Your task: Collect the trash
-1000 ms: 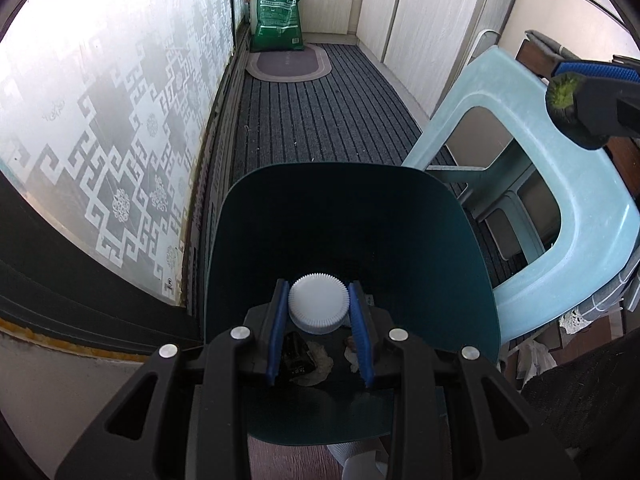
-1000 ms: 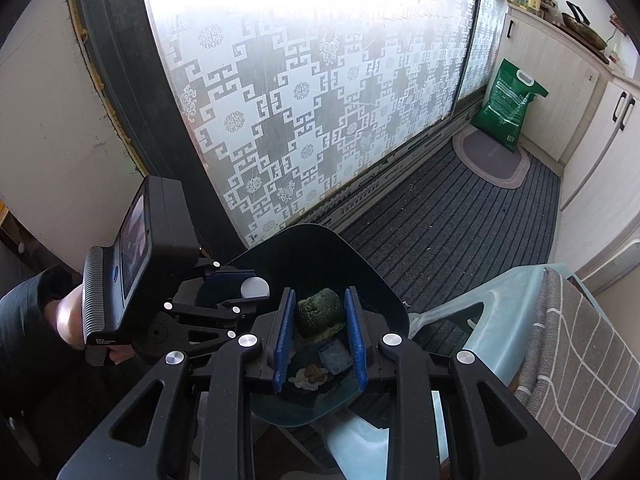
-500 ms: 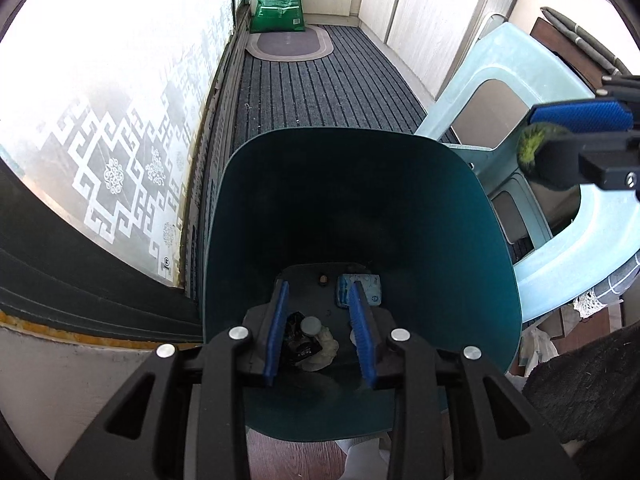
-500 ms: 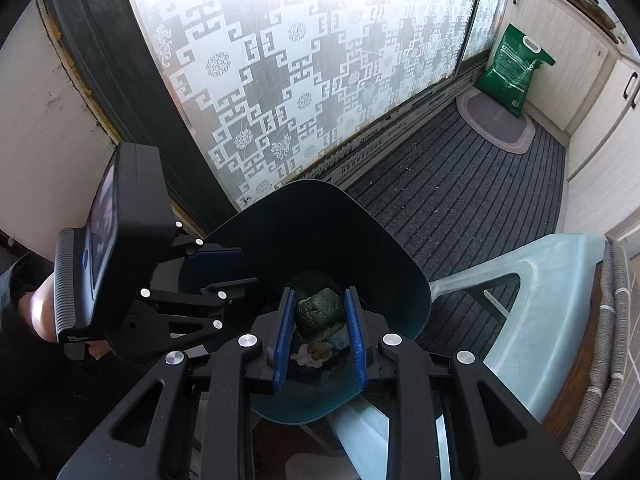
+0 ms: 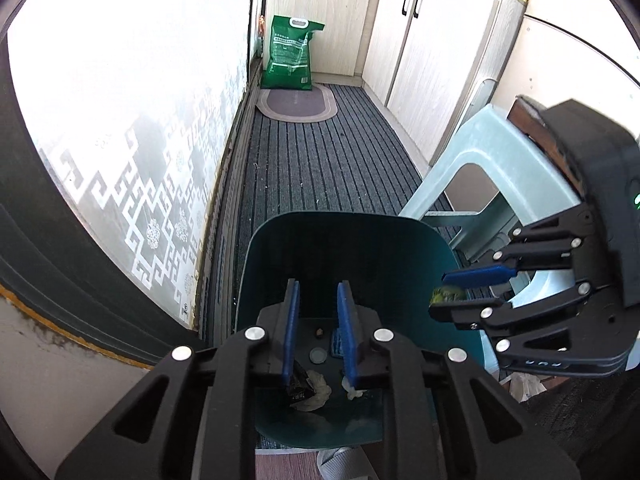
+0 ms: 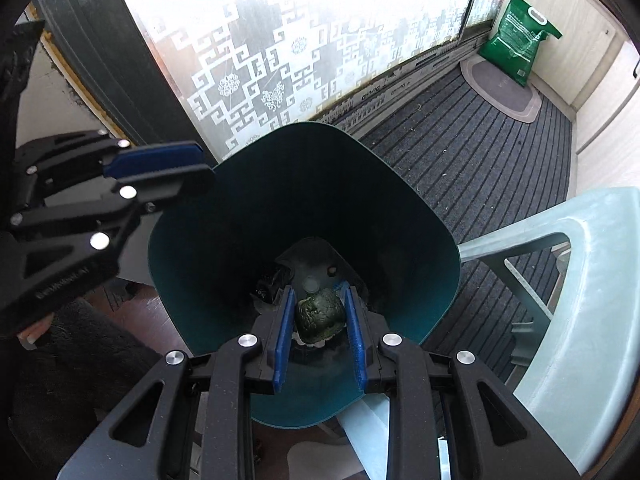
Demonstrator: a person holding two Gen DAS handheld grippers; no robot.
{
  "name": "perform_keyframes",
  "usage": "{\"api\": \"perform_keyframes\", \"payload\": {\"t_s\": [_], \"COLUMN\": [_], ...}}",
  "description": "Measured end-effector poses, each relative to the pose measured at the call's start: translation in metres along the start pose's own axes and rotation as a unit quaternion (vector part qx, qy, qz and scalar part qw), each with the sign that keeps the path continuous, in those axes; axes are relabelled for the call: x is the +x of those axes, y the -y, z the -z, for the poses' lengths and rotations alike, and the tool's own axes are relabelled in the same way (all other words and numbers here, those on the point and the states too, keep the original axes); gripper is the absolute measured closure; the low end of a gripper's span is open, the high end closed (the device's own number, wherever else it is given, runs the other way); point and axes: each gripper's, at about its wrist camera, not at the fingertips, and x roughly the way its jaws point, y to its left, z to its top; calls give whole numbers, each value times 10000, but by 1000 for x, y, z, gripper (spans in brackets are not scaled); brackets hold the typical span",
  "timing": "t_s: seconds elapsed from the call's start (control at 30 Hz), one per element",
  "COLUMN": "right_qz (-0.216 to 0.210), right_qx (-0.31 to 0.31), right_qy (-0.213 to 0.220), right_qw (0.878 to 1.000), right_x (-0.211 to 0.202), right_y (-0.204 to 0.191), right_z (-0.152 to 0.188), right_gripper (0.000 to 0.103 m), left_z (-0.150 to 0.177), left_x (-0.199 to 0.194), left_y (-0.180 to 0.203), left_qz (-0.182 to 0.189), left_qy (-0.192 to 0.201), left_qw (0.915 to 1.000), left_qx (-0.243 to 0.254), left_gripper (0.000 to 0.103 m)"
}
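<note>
A dark teal bin (image 5: 348,248) (image 6: 224,208) stands on the floor with trash at its bottom: a white cap (image 5: 318,356), crumpled tissue (image 5: 318,394), a black wrapper (image 5: 298,386). My left gripper (image 5: 318,300) is open and empty over the bin; it also shows in the right wrist view (image 6: 156,172). My right gripper (image 6: 318,300) is shut on a crumpled dark green lump (image 6: 320,314) (image 5: 446,294) and holds it above the bin's opening. It shows at the right of the left wrist view (image 5: 452,292).
A pale blue plastic stool (image 5: 484,152) (image 6: 588,264) stands right of the bin. A frosted patterned glass door (image 5: 120,128) runs along the left. A striped dark carpet (image 5: 320,160), an oval mat (image 5: 296,100) and a green sack (image 5: 290,56) lie beyond, by white cabinets (image 5: 432,48).
My left gripper let go of the white cap, which now lies in the bin, and then rose. My right gripper moved over the bin with the green lump.
</note>
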Motion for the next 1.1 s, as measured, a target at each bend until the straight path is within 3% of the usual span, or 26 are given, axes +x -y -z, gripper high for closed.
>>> {"api": "perform_keyframes", "payload": {"t_s": [0.33,0.43,0.63,0.9,1.1], "right_qz": [85,148,105,179,178], "right_qx": [-135,-112,-99,-180,96], "right_qy": [-484,-574,-518,142,858], "right_qw": [9987,9982,9986,9996,9961], "right_x": [38,48,51,22,-26], "right_y": [-9,-10,-7,-11,-11], "right_z": [10,14,19,17,17], "right_gripper": [77,63,63,71,71], "left_z": [-14,-17,-20,-22,-17], "left_x": [-33,-41,-47,-70,-94], "left_y": [1,0,-1,-1,8], "left_qz": [20,-22,-52,-228,-370], "left_qy": [572,726,812,1282,1710], "left_qw": [9983,9973,9967,9914,9845], "left_qx": [-48,-56,-54,-128,-101], "left_gripper": [85,85,85,71,54]}}
